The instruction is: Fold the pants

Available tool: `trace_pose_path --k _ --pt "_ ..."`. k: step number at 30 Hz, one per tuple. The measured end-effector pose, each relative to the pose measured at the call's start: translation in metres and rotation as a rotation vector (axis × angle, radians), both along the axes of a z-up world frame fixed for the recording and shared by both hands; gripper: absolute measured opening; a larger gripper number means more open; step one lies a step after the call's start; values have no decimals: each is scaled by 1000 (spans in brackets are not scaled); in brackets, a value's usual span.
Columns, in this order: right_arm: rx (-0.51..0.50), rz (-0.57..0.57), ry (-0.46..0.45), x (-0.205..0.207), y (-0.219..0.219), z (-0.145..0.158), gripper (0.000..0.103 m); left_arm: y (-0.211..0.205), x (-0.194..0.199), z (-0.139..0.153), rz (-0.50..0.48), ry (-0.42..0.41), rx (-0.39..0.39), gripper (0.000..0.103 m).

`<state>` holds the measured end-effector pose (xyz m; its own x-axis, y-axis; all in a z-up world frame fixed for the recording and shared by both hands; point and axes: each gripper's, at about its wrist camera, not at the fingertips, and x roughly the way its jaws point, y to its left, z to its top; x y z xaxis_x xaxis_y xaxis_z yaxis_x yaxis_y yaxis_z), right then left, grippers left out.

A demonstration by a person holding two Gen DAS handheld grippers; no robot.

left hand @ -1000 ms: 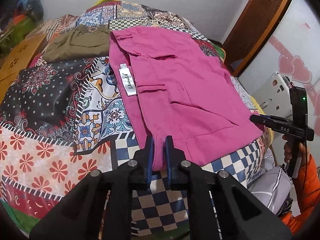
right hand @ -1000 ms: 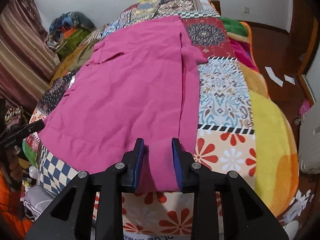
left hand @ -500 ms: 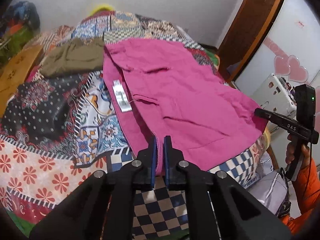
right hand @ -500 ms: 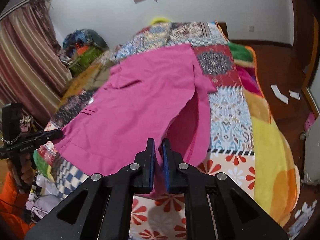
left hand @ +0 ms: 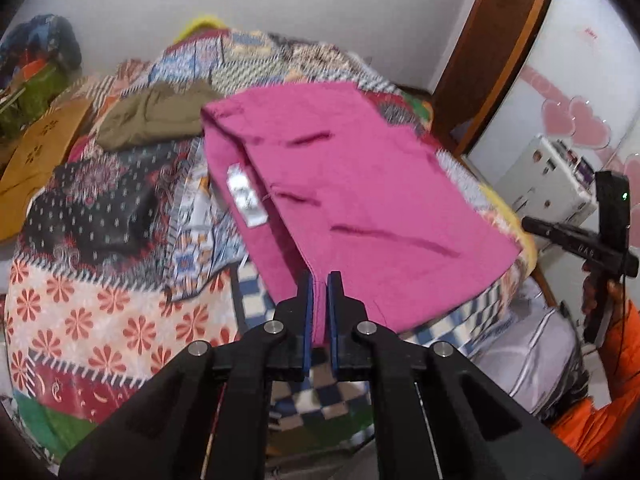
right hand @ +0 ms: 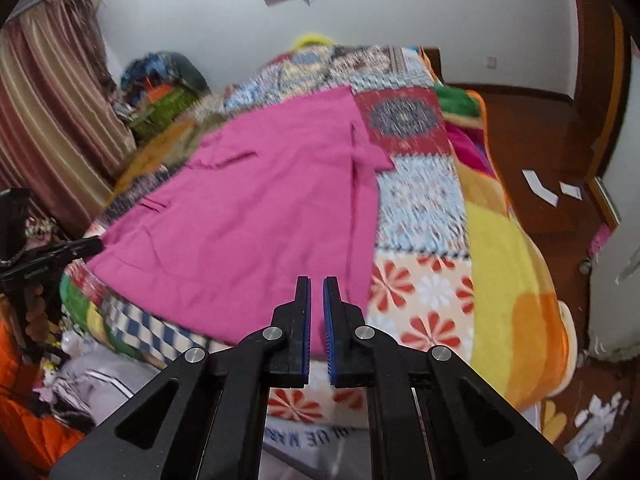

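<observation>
- Bright pink woven cotton pants (left hand: 352, 200) lie spread on a patchwork-quilted bed (left hand: 100, 312); their near hem is raised off the quilt
- Left gripper (left hand: 319, 280): jaws closed on the hem's corner at 6 o'clock, pink cloth pinched between the blue pads
- Right gripper (right hand: 316, 284): jaws clamped on the other hem corner, a fold of cloth between them
- Only the left wrist view shows a white sewn-in label (left hand: 246, 196) at 10 o'clock and a crumpled olive garment (left hand: 156, 116) at 11 o'clock
- Only the right wrist view shows striped brown curtains (right hand: 52, 120) at 9 o'clock, a wooden floor (right hand: 532, 128) and white paper scraps (right hand: 540, 186) at 2 o'clock
</observation>
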<state>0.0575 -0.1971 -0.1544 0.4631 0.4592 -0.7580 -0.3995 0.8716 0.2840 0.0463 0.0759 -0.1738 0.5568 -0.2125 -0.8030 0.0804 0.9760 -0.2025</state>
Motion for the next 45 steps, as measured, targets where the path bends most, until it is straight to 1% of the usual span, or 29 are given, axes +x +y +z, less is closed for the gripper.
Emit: trace_pose_path --k 2,5,7,9,11,12,14,15,19,24,28,30,32,34,40,42,45 --pt "-10 -5 5 5 0 0 6 3 1 -7 15 24 8 7" --pt "-9 -10 -11 16 2 5 6 7 1 -2 42 1 53 9" --pt "-28 -6 -35 25 7 11 6 12 5 6 60 -25 75 17" --pt "-41 -5 -60 35 12 16 8 19 15 17 88 -61 97 33" --pt "-48 -3 -82 42 16 20 13 24 27 23 110 -88 121 38" --pt "-53 -3 -93 50 19 22 15 27 32 25 121 -96 126 40" --pt "-55 -6 -106 61 23 26 22 34 50 28 142 -107 130 44" --pt "-53 -6 -111 65 24 27 23 37 59 29 152 -110 134 46" --pt "-66 -3 -135 98 34 30 28 52 99 24 187 -111 149 46" --pt "-84 7 -148 138 45 28 33 74 157 13 223 -102 151 47" --pt "-96 18 -146 183 56 22 33 90 203 1 256 -94 176 54" --pt "-97 24 -140 204 62 17 35 98 226 -10 271 -82 190 58" --pt "-105 30 -136 225 70 9 40 106 249 -23 281 -62 190 58" --pt "-110 42 -128 246 79 0 41 112 267 -36 282 -33 179 58" --pt "-100 67 -53 303 102 -29 42 119 303 -71 241 35 122 59" --pt "-94 74 -28 319 108 -38 42 119 308 -79 239 38 109 66" --pt "-70 105 10 331 118 -48 42 121 313 -83 231 33 97 68"
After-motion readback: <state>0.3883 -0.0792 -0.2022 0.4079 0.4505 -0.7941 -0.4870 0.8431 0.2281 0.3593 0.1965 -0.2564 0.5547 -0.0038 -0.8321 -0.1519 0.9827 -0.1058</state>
